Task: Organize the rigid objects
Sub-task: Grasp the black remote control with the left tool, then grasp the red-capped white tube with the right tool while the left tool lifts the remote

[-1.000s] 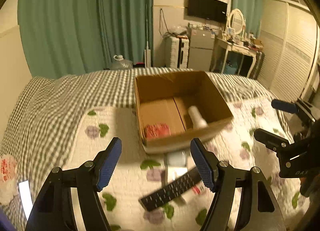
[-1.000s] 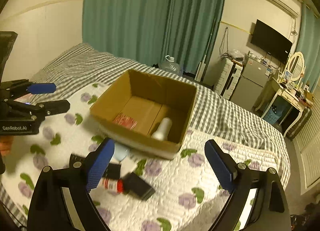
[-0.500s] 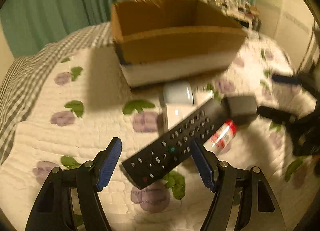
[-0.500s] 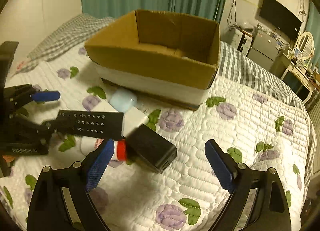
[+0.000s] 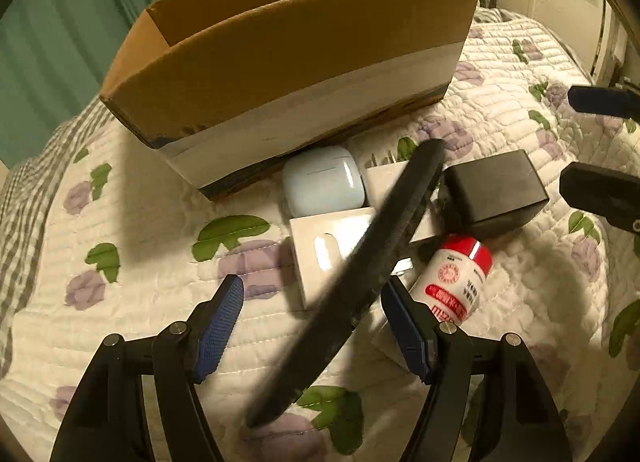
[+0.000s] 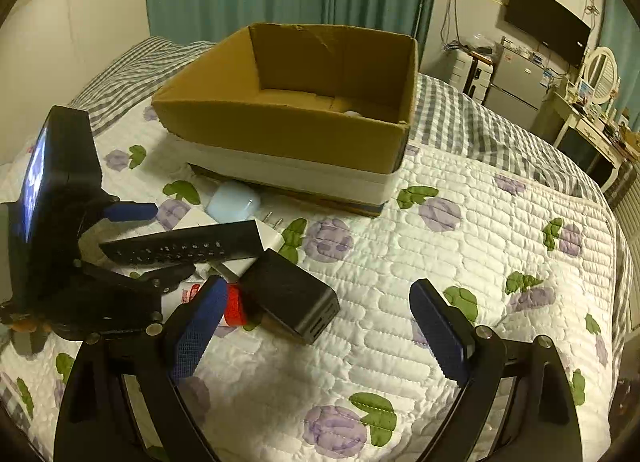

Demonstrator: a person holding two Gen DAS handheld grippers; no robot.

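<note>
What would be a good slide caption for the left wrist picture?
Open left gripper straddling a black remote control lying across small items before a cardboard box on a floral quilt.

A black remote control (image 5: 360,262) lies slantwise in front of the open cardboard box (image 5: 288,62), resting across a white carton (image 5: 320,246). Nearer the box sits a pale-blue earbud case (image 5: 322,178); beside the remote, a black charger block (image 5: 496,190) and a red-capped white bottle (image 5: 452,278) lying down.

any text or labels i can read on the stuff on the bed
None reads clearly.
Red-capped white plastic bottle: red band with white characters, plus small black print, too blurred to read.
Long black remote control: button markings too small.
Black rectangular box, brown cardboard box: no print visible.
</note>
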